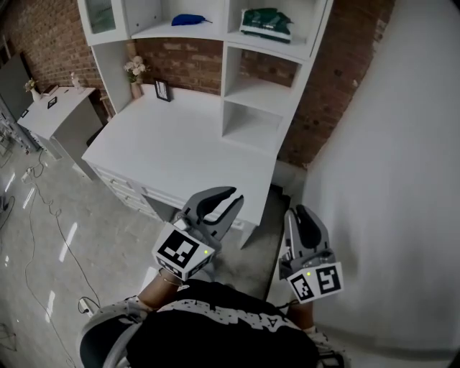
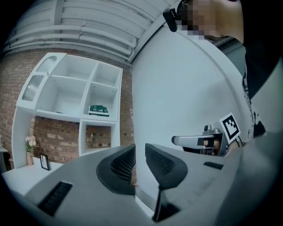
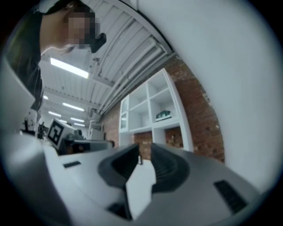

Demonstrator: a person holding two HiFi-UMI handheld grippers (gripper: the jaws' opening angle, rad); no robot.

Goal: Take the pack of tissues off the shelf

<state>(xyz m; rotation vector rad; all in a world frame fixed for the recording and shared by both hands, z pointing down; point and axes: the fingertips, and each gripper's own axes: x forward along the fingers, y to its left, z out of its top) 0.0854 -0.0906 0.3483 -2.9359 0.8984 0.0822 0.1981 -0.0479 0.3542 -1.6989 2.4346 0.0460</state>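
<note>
The green pack of tissues [image 1: 266, 24] lies in the top right compartment of the white shelf unit [image 1: 284, 43] that stands on the desk. It also shows small in the left gripper view [image 2: 98, 111] and the right gripper view [image 3: 163, 115]. My left gripper [image 1: 231, 200] is held short of the desk's front edge, far from the pack, its jaws a narrow gap apart with nothing between them [image 2: 140, 150]. My right gripper [image 1: 298, 210] is beside it near the wall, its jaws likewise slightly apart and empty [image 3: 145, 150].
A white desk [image 1: 180, 144] carries a small picture frame [image 1: 163, 90] and a vase of flowers [image 1: 135, 72]. A blue object [image 1: 190, 19] lies in the neighbouring shelf compartment. A white wall [image 1: 388, 144] stands close on the right. A low white cabinet [image 1: 57, 108] is at the left.
</note>
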